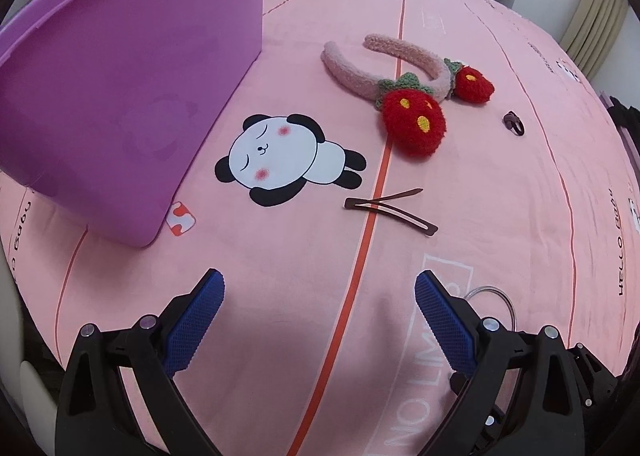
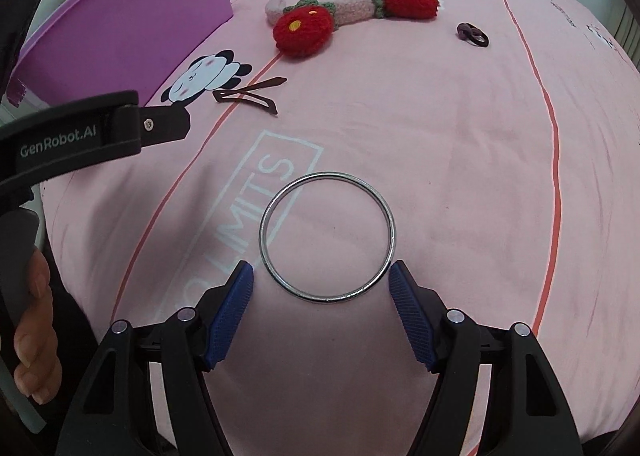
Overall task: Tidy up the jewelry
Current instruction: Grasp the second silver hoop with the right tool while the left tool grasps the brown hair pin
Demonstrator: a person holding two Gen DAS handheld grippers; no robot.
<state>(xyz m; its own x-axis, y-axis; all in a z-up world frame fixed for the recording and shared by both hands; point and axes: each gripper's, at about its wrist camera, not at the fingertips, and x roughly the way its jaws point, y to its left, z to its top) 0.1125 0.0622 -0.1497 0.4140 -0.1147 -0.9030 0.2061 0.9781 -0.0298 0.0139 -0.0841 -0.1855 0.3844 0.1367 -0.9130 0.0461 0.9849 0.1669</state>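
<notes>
Right gripper (image 2: 322,270) fingers wide, silver bangle (image 2: 327,236) just ahead between tips. Left gripper (image 1: 319,282) wide, empty. Thin bangle may slip out.

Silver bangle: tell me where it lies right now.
In the right wrist view the silver bangle lies flat on the pink sheet, just ahead of the open right gripper.

"GenRobot.AI" stands in pale letters on the black left gripper (image 2: 100,131), at nine o'clock in the right wrist view. The pink bedsheet (image 1: 500,183) carries "HELLO Baby" at three o'clock and "NO LIMITS" near six.
</notes>
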